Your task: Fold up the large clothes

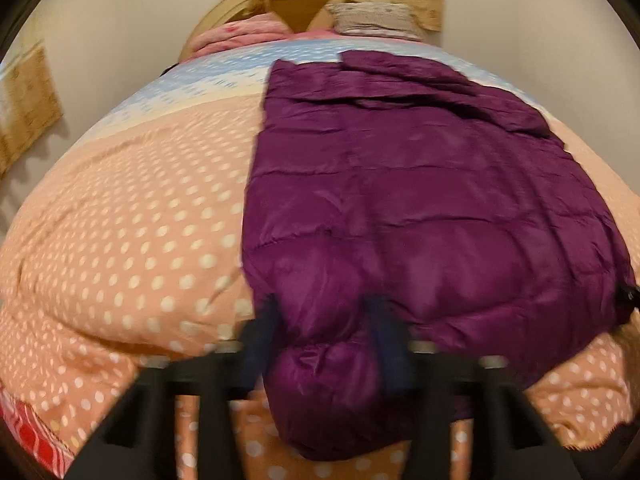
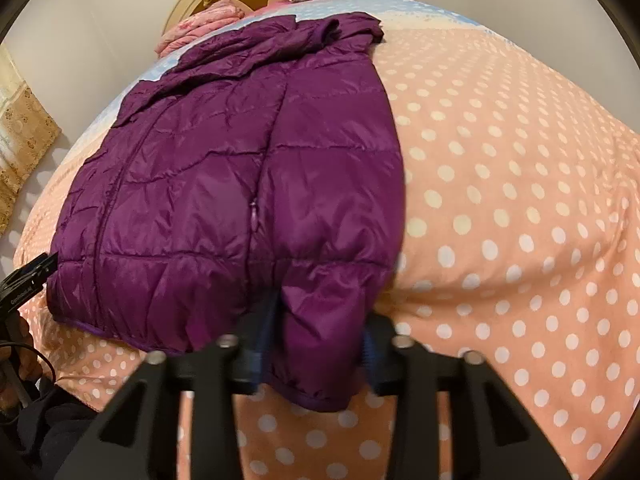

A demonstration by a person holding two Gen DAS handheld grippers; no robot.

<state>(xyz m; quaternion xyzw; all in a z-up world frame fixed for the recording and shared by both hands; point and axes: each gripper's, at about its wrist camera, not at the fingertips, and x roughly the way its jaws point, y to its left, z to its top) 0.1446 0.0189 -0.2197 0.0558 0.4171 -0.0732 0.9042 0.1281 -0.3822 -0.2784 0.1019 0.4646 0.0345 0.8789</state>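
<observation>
Purple quilted puffer jacket (image 1: 400, 200) lies flat on the bed, on top of the peach duvet with white polka dots (image 1: 132, 220). I'll place everything relative to the jacket.

My left tongs (image 1: 324, 320) are on the jacket's near hem at its left corner. Both dark blue fingers (image 1: 268, 320) straddle a bunched lump of purple fabric and pinch it; jaws narrow, gripping the jacket. That view is motion-blurred, so I can't tell the exact pad contact.

My right tongs (image 2: 320, 320) are on the near hem at the opposite corner. A fold of the hem hangs between the blue fingers (image 2: 269, 320) and they are pressed onto it; jaws narrow, gripping the jacket. Hem edge droops below the fingers towards the camera.

From the right wrist view the jacket (image 2: 232, 168) shows its front: zip line running top to bottom left of centre, a pocket zip right of centre, collar bunched at the far end. The other tool's black nose (image 2: 32, 272) touches the jacket's near left corner, with a hand (image 2: 20, 356) behind it.

Beyond the jacket's collar end: a blue and cream band of the duvet, then a folded pink quilt (image 1: 236, 36) to the left, a grey patterned pillow (image 1: 376, 20) to the right, and a rounded wooden headboard (image 1: 248, 0) against the wall.
</observation>
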